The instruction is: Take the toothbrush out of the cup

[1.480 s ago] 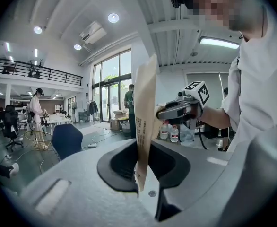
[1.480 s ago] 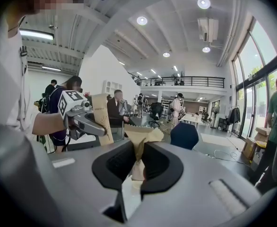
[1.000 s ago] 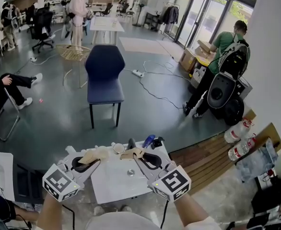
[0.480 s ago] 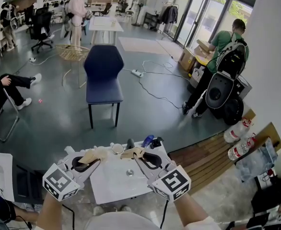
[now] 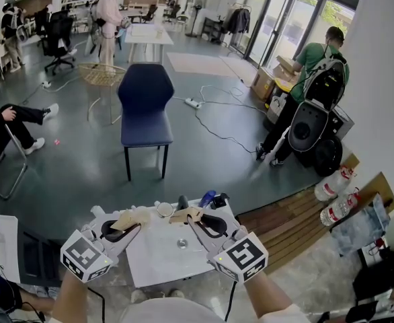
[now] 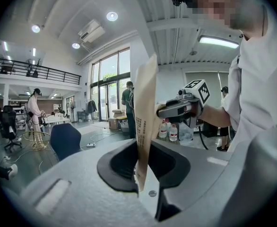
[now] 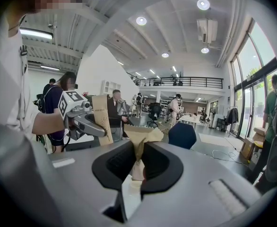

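The left gripper (image 5: 131, 225) is nearly shut, pinching a flat brown paper packet (image 6: 145, 112) (it has small print on it). At the far edge of the white table (image 5: 160, 254) sits the cup (image 5: 165, 209); the toothbrush is too small to make out. The right gripper (image 5: 191, 222) is squeezed tight on crumpled brown paper (image 7: 141, 138).

Tan paper packet (image 6: 145, 117), tan paper scrap (image 7: 143, 136), navy chair (image 5: 145, 106), white table (image 5: 160, 254).

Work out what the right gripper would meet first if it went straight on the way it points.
Only the brown paper in the right gripper lies ahead; beyond, the way looks free past the cup to open floor, though depth is unclear.
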A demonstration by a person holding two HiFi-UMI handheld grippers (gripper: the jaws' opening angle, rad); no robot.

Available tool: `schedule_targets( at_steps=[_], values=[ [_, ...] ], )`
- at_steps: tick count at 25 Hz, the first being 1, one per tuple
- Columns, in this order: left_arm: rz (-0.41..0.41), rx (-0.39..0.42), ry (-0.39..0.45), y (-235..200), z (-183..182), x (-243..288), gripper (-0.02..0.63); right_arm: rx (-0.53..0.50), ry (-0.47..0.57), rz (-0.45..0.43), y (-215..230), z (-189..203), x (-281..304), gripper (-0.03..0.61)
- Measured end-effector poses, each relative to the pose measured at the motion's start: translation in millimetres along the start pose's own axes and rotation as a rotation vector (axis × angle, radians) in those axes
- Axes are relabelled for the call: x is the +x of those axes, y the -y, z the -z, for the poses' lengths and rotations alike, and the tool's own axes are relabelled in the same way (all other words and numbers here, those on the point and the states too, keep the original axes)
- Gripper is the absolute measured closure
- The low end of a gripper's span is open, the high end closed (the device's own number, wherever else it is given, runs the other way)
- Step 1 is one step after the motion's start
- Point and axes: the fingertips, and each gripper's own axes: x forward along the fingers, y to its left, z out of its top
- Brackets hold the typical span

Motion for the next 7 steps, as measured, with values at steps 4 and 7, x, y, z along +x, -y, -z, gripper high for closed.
schedule_targets(
  at_steps=[4, 7],
  values=[
    [-0.001, -0.001, -0.001, 1.5, 1.0, 0.6, 0.56, 0.002, -0.005, -0.003, -0.5, 1.2, -1.0, 0.551],
    [0.0, -0.001, -0.003, 2.4, 4.1, 1.8, 0.56, -0.003, -0.001, -0.003, -0.8, 3.0, -1.1, 0.551]
  ],
)
